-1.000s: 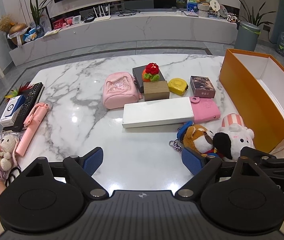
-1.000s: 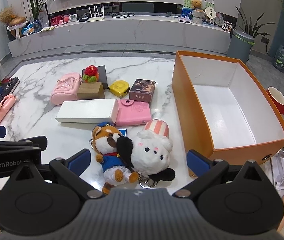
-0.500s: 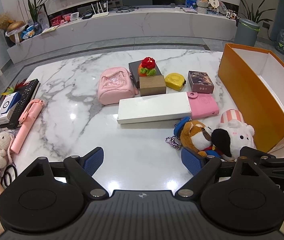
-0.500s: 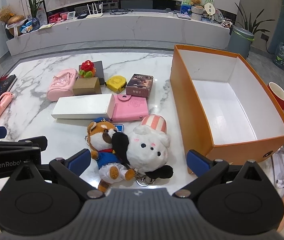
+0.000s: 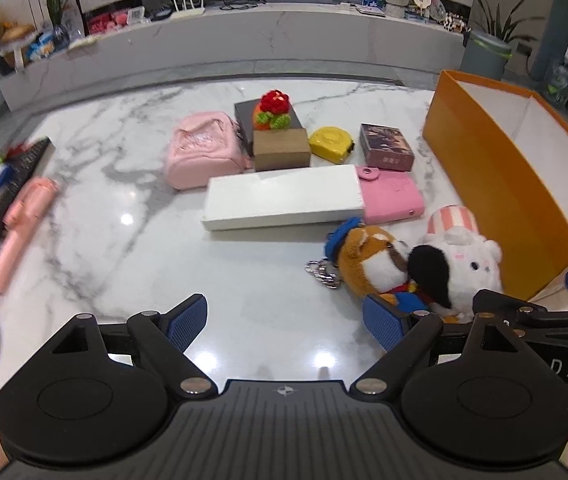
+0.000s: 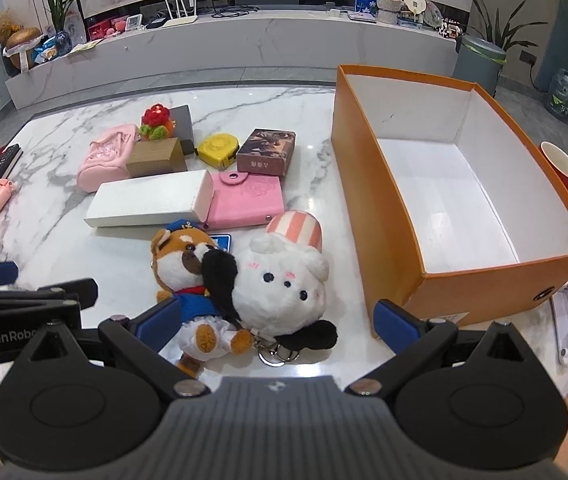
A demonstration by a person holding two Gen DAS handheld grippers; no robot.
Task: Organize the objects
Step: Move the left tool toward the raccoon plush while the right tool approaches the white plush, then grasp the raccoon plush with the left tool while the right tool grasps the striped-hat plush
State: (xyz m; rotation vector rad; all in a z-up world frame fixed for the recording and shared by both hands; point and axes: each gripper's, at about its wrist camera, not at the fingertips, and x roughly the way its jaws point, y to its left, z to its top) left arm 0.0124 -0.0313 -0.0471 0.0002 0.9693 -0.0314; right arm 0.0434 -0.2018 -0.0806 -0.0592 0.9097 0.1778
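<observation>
An empty orange box (image 6: 368, 160) (image 5: 496, 168) stands at the table's right. A white plush (image 6: 284, 280) (image 5: 464, 264) and a brown fox plush (image 6: 183, 256) (image 5: 368, 256) lie side by side before it. Behind them lie a long white box (image 6: 147, 204) (image 5: 284, 196), a pink wallet (image 6: 243, 200), a pink pouch (image 5: 199, 148), a brown box (image 5: 279, 148), a yellow tape measure (image 6: 217, 150), a card box (image 6: 265, 150) and a red knitted toy (image 5: 273, 110). My right gripper (image 6: 277, 320) is open, straddling the plushes' near end. My left gripper (image 5: 286, 316) is open and empty.
A pink selfie stick (image 5: 19, 224), a remote and a small box lie at the table's left edge, with a knitted doll and scissors near the corner. A red mug (image 6: 560, 164) stands right of the orange box. A TV cabinet runs along the back.
Both grippers have moved forward over the table towards the objects. The right gripper has come closer to the two plushes. Both stay open.
</observation>
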